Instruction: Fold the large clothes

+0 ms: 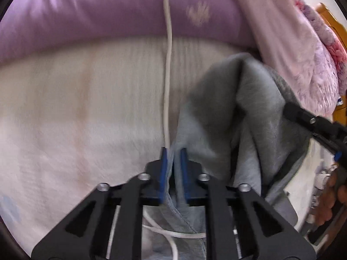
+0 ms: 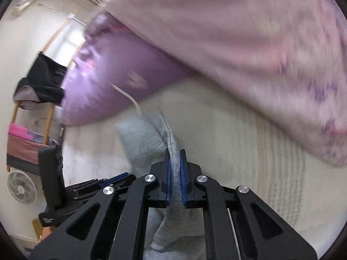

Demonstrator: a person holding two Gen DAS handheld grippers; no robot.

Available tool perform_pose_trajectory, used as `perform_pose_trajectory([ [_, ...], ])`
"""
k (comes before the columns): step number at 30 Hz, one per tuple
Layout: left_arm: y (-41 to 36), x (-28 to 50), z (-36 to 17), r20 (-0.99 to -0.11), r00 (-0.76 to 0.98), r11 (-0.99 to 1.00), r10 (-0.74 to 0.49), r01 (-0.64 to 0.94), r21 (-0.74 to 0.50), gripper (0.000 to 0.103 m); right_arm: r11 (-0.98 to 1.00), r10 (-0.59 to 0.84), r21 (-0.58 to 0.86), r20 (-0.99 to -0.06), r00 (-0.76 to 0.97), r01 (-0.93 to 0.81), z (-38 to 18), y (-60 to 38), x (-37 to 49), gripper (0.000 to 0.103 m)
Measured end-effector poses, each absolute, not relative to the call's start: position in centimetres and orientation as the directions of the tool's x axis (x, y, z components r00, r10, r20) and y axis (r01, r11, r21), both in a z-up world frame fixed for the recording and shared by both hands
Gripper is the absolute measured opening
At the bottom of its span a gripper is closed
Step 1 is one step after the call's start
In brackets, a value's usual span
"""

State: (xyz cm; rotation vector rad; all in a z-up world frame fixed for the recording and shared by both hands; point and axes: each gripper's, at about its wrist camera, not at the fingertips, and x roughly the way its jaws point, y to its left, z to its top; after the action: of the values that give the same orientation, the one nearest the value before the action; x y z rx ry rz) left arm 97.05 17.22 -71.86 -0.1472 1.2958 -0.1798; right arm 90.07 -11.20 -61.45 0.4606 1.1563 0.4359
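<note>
A grey sweatshirt (image 1: 236, 108) with a white drawstring (image 1: 168, 75) hangs bunched above the cream bedsheet (image 1: 76, 108). My left gripper (image 1: 174, 153) is shut on an edge of the grey fabric, with the drawstring running up from its tips. My right gripper (image 2: 175, 153) is shut on a thick grey hem of the same sweatshirt (image 2: 143, 136). The right gripper's black body shows at the right edge of the left wrist view (image 1: 314, 123); the left gripper shows at lower left in the right wrist view (image 2: 91, 186).
A purple duvet (image 1: 108, 17) lies across the far side of the bed. A pink fleece blanket (image 2: 249, 43) is piled at the right. A wooden rack with dark clothes (image 2: 43, 80), a pink box and a white fan (image 2: 21, 187) stand by the wall.
</note>
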Motion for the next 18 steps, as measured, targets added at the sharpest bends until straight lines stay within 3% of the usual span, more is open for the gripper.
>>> perform_pose_trajectory([
  [5,20.1,96.2,-63.8,-0.849,0.496,0.98,-0.183,0.02,-0.2,0.0,0.769,0.623,0.602,-0.627,0.468,-0.217,-55.0,-10.9,89.2,0.006],
  [9,21.3,96.2,-62.7,-0.834,0.415,0.92,-0.364,0.023,-0.39,0.001,0.749,0.657,0.585,-0.593,0.466,-0.311,-51.3,-9.3,88.1,0.006],
  [10,20.7,95.8,-63.4,-0.841,0.386,0.917,-0.378,0.03,-0.398,0.007,0.745,0.663,0.581,-0.592,0.457,-0.328,-50.5,-8.8,87.7,0.006],
  [11,20.2,95.5,-64.2,-0.846,0.366,0.914,-0.388,0.036,-0.404,0.026,0.747,0.663,0.568,-0.598,0.45,-0.345,-49.9,-8.3,87.3,0.006],
  [13,19.4,94.7,-65.6,-0.864,0.337,0.922,-0.374,0.034,-0.385,0.054,0.748,0.664,0.547,-0.605,0.44,-0.376,-49.0,-7.8,86.4,0.006],
  [16,18.8,93.3,-68.3,-0.859,0.279,0.895,-0.429,0.001,-0.446,0.061,0.741,0.671,0.535,-0.608,0.424,-0.405,-48.1,-7.5,85.0,0.006],
  [18,18.9,93.0,-69.7,-0.882,0.274,0.914,-0.383,-0.028,-0.405,0.066,0.74,0.672,0.533,-0.613,0.415,-0.411,-48.0,-7.5,84.6,0.006],
])
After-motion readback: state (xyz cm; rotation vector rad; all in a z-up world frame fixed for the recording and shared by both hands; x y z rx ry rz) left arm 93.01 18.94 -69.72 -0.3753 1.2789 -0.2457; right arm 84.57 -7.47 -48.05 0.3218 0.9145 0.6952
